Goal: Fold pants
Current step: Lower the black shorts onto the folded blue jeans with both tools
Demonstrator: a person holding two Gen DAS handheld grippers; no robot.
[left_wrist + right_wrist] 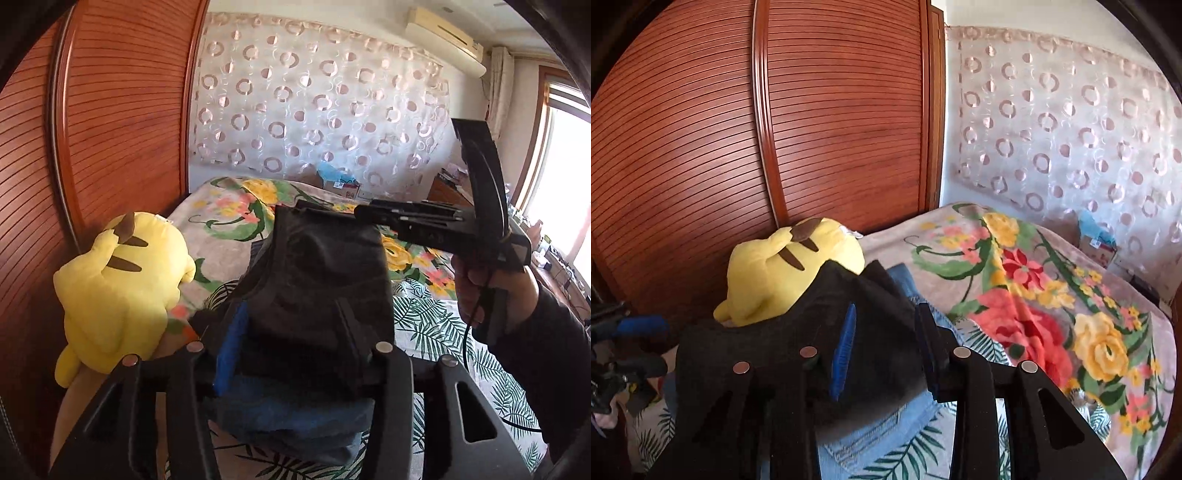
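Dark black pants [325, 280] hang lifted above the bed, stretched between both grippers. In the left wrist view, my left gripper [295, 354] has the cloth bunched between its blue-padded fingers [231, 347]. The right gripper [406, 218] shows there too, held by a hand and shut on the pants' far top edge. In the right wrist view, the black pants [820, 325] drape over the right gripper [882, 332], pinched between its blue pads [844, 347]. Light blue jeans [871, 432] lie underneath on the bed.
A yellow plush toy [118, 291] lies at the bed's left edge against a slatted wooden wardrobe [110, 110]. A floral blanket [1052, 295] covers the bed. A patterned curtain [314, 103] hangs behind. A cardboard box [340, 184] sits by the far side.
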